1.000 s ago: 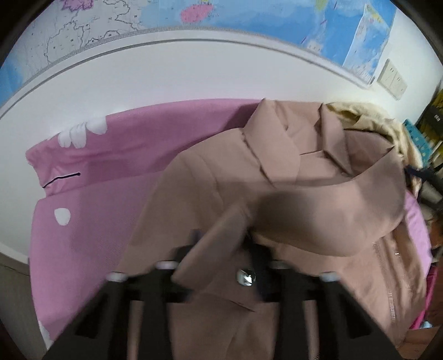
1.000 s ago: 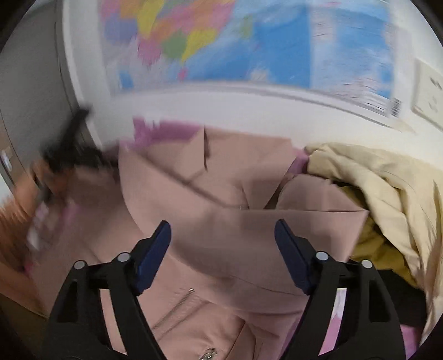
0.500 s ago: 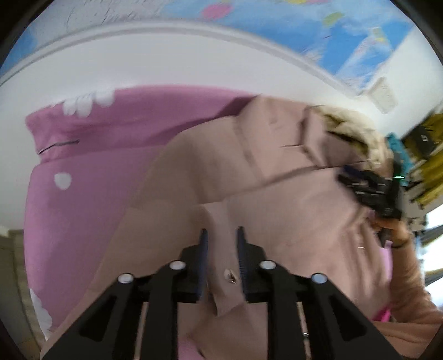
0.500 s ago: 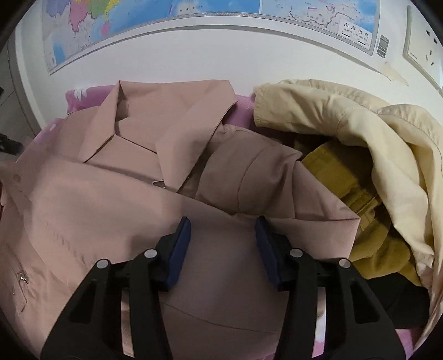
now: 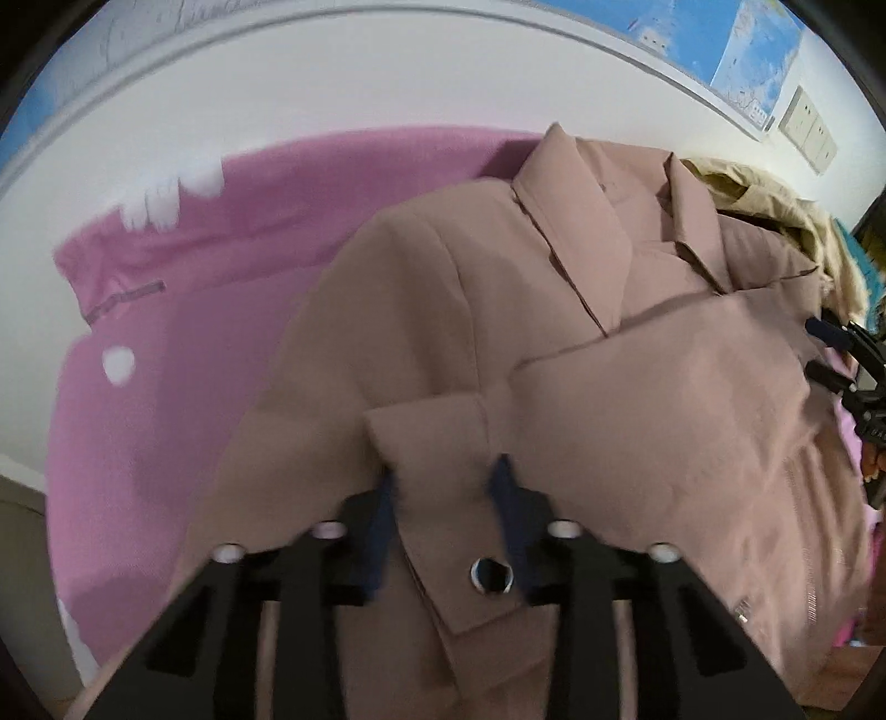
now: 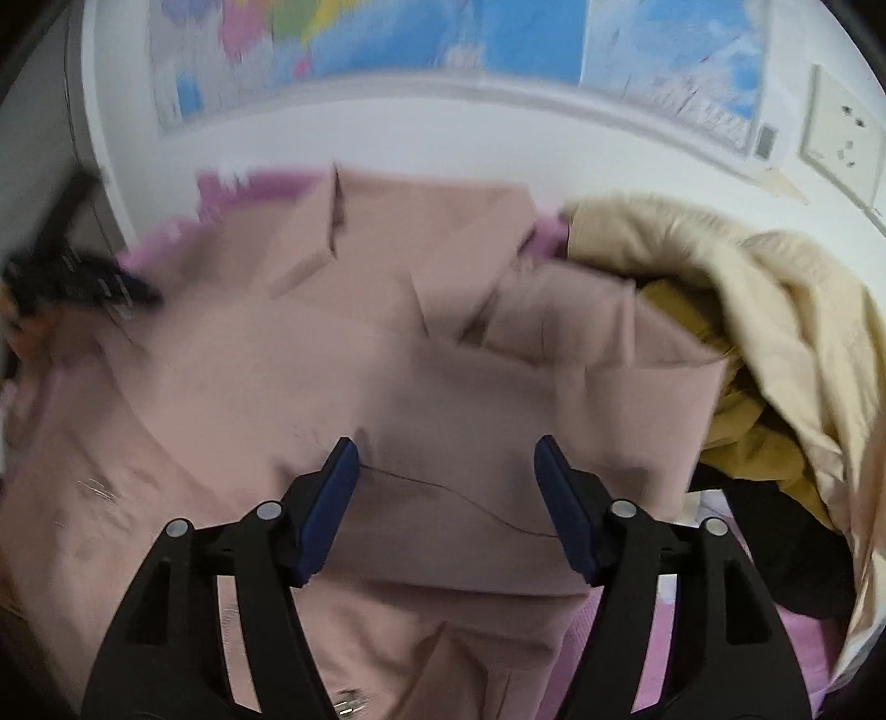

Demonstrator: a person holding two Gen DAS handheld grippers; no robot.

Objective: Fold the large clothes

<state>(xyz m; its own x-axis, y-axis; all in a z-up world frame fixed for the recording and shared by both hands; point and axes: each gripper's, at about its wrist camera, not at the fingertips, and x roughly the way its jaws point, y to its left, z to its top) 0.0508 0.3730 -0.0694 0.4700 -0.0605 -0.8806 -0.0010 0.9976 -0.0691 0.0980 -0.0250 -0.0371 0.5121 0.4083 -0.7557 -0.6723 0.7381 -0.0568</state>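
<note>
Clothes lie heaped with no basket or box that we can see: a dusty-pink jacket (image 5: 637, 387) is spread collar-up over a pink sheet (image 5: 183, 343) with white patches, and a cream coat (image 6: 736, 288) with a mustard garment (image 6: 736, 421) under it is piled just beside the jacket, on its right in the right wrist view. Behind the bed runs a white wall with a map (image 6: 387, 50) and a socket plate (image 6: 841, 133).

Our left tongs (image 5: 443, 498) are opening, a cuff tab (image 5: 443, 498) with a metal snap lying between their blue pads. Our right tongs (image 6: 446, 459) are spreading too, over the folded sleeve, nothing pinched.

Against a second ago, the left tongs were pressed shut on that tab; now it sits loose. The right tongs narrowed half a second back and have since widened again, lower over the jacket.
</note>
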